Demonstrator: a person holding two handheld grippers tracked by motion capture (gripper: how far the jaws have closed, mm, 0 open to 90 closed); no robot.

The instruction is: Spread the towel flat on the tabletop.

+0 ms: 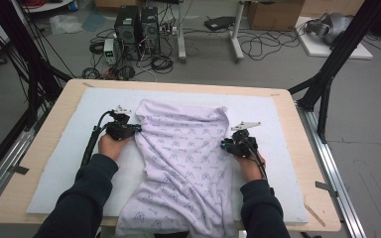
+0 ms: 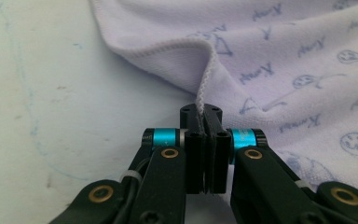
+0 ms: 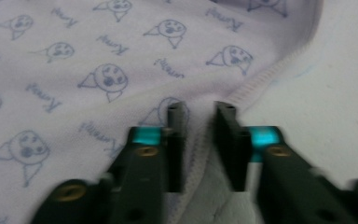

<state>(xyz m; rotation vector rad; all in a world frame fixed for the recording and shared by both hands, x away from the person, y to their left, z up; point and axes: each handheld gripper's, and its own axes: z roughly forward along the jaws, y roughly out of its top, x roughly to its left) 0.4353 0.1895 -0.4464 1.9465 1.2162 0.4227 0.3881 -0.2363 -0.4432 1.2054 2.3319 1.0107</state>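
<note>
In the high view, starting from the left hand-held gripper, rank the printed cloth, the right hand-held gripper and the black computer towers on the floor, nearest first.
1. Printed cloth: its edge is pinched in the left hand-held gripper.
2. Right hand-held gripper: across the cloth, at its opposite edge.
3. Black computer towers: on the floor beyond the table's far edge.

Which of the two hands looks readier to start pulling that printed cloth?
Left. The left gripper has its jaws shut on the hem of the cloth. The right gripper has the hem between its jaws, but a gap shows, so its grip looks unfinished.
</note>
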